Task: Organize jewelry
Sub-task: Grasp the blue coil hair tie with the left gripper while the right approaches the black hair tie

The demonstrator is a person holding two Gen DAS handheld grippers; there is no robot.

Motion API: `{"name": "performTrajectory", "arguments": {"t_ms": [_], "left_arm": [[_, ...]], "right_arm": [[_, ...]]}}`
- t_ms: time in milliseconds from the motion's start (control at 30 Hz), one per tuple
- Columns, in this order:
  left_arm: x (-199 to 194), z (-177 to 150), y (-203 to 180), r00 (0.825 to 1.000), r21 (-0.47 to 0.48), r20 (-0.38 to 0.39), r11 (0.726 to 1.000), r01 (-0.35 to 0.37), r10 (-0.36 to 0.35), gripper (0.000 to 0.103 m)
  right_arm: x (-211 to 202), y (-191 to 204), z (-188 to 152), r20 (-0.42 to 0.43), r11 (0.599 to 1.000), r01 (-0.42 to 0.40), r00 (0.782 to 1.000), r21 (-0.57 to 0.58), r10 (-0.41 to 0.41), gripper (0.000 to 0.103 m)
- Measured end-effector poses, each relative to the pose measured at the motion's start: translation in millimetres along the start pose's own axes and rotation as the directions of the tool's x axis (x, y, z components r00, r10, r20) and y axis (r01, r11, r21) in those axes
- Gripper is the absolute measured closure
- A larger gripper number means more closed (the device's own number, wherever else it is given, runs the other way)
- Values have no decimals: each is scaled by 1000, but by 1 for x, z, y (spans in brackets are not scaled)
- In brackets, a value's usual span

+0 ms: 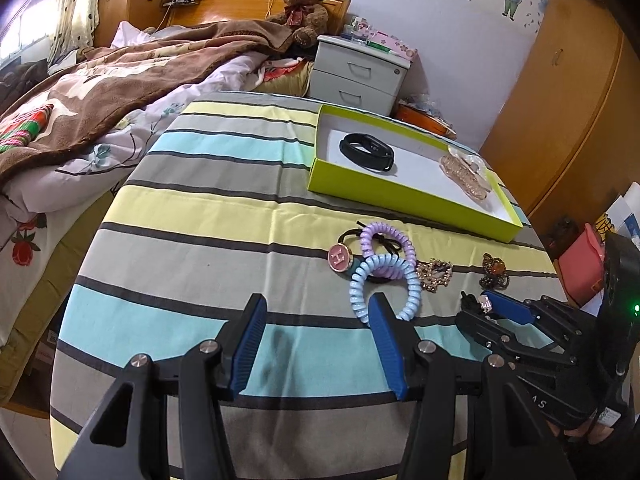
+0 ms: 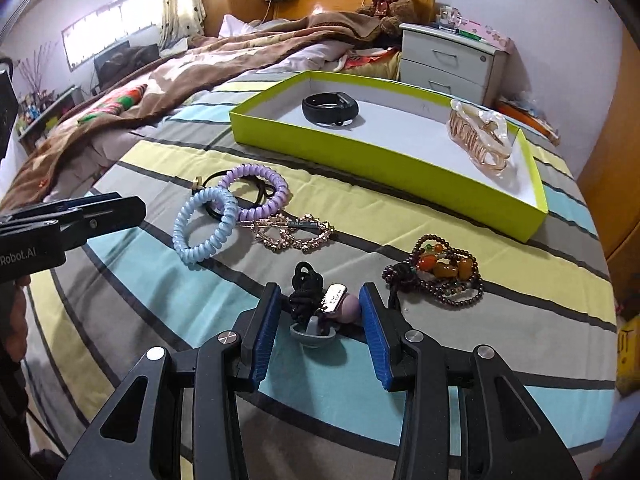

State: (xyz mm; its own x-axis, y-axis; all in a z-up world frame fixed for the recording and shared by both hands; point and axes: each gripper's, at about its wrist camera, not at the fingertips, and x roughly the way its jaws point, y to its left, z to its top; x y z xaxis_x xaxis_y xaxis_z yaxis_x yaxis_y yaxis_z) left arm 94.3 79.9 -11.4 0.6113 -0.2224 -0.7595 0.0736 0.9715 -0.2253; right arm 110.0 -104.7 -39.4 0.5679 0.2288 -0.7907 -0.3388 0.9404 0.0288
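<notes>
Currently right gripper [image 2: 319, 322] jaws apart straddling the black hair tie [image 2: 306, 294] near the green tray [image 2: 384, 168]; soft, light, floppy, so pinch its knotted middle.

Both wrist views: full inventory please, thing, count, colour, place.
tray: 1, lime green, white inside, far side of the striped cloth
smart band: 1, black, in tray
claw clip: 1, translucent peach, in tray, right end
spiral hair ties: 2, purple and light blue, overlapping on cloth
H-charm hair tie: 1, pink charm on black elastic, under the spirals
rhinestone hair clip: 1, gold, right of spirals
bead bracelet: 1, dark brown with orange stones, right side
black cord with charms: 1, between right gripper's fingers
left gripper: open, above cloth
right gripper: open, around the cord
</notes>
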Motion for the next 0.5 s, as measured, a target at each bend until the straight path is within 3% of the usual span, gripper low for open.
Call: {"name": "performTrajectory", "arguments": {"t_ms": [33,500], "left_arm": [[0,0,0,1000,-1,-2,1000,-1,1,48],[23,4,-17,998,41,-51,999,24,-21,48]], "right_arm": [[-1,-1,0,2,1000,8,1000,5,-8,68],[-26,-13,-2,87,999,8,996,53,-12,72]]}}
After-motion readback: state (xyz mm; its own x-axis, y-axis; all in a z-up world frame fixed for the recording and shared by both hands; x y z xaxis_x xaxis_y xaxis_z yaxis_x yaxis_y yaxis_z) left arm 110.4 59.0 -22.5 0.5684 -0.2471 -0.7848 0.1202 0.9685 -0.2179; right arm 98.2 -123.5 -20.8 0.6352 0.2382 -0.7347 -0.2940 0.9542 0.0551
